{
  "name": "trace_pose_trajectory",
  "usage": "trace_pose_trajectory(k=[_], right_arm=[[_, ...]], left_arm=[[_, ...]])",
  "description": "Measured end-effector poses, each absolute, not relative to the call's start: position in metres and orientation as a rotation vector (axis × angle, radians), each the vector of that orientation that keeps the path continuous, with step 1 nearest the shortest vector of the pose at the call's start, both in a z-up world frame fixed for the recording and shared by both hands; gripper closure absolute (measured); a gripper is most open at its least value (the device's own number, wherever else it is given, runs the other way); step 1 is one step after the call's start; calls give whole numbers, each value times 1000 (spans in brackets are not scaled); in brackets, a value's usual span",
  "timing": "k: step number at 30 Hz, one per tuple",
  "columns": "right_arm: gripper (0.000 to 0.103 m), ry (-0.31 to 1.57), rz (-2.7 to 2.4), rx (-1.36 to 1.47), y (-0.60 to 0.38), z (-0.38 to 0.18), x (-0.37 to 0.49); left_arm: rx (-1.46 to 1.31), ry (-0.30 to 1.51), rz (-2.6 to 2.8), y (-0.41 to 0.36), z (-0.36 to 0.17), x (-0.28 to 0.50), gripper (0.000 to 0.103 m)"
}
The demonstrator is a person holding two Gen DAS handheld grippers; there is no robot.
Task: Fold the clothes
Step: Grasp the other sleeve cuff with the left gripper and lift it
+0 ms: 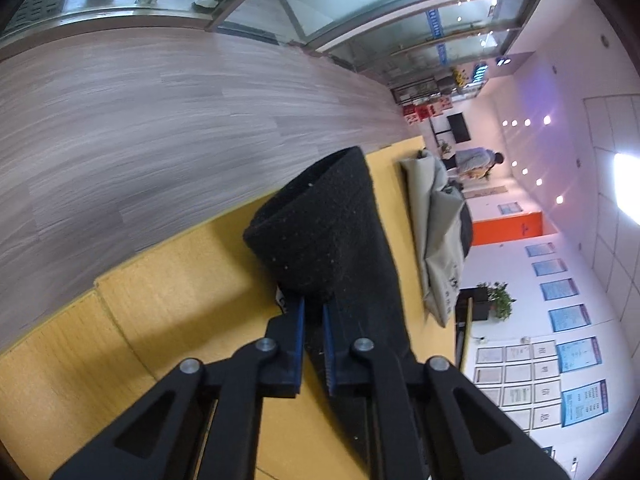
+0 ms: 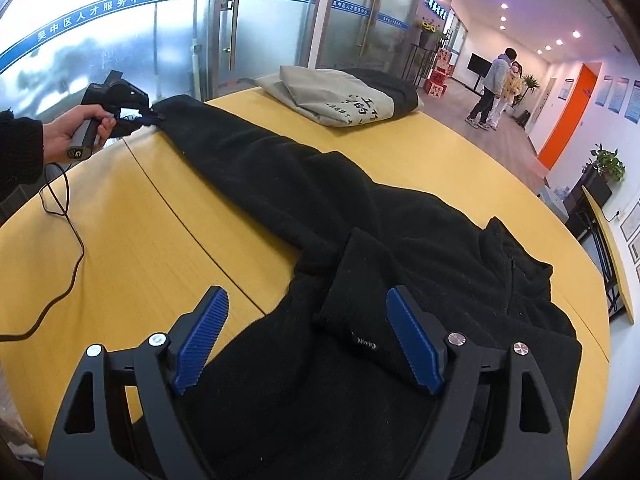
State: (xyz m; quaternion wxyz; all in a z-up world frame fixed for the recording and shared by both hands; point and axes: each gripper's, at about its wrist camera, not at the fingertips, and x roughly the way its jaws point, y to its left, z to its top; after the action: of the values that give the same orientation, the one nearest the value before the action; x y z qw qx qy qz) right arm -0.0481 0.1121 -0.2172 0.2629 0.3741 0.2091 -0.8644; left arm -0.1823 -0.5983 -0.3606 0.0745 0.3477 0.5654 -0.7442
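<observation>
Office lobby w/ glass doors, wood-look floor, posters on the white wall; two people (image 2: 494,88) stand far off in the corridor. Centre of scene: yellow wooden worktop (image 2: 132,240) w/ a curved edge.

Black fleece jacket (image 2: 360,240) lies spread across the worktop. Collar and zip point toward the right side of the right wrist view. One sleeve is stretched out flat toward the far left edge of the worktop; its cuff (image 1: 308,216) ends at the left gripper. The other sleeve is folded back onto the jacket body, its cuff w/ a small logo lying between the right gripper's fingers.

Left gripper (image 1: 314,312): jaws nearly together, clamped on the edge of the sleeve just below the cuff; cuff opening stands up beyond the fingertips. Seen from the right wrist view, the left hand (image 2: 76,128) holds the gripper handle at the worktop's far left edge; a black cable (image 2: 68,240) trails from it over the worktop.

Right gripper (image 2: 308,320): jaws wide, blue ribbed pads (image 2: 414,344) apart, poised over the jacket body near the worktop's near edge. Pads not pressing on fabric; nothing held.

Folded grey garment (image 2: 336,96) w/ black print lies at the far side of the worktop, well apart from the jacket, next to a dark garment (image 2: 396,88).
</observation>
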Motion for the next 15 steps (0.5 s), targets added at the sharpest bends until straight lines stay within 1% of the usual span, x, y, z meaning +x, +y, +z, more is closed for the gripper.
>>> trace_pose_trajectory(k=[5, 7, 12, 15], right_arm=[[22, 523, -2365, 1023, 126, -213, -44], [23, 506, -2373, 1017, 130, -210, -40], [25, 429, -2404, 980, 146, -194, -33], [25, 338, -2460, 949, 174, -176, -27]], left_arm=[[928, 1738, -2332, -587, -321, -166, 98], [897, 1701, -2407, -575, -288, -161, 98], [859, 1556, -2693, -500, -186, -161, 98], [863, 1491, -2872, -431, -129, -169, 98]])
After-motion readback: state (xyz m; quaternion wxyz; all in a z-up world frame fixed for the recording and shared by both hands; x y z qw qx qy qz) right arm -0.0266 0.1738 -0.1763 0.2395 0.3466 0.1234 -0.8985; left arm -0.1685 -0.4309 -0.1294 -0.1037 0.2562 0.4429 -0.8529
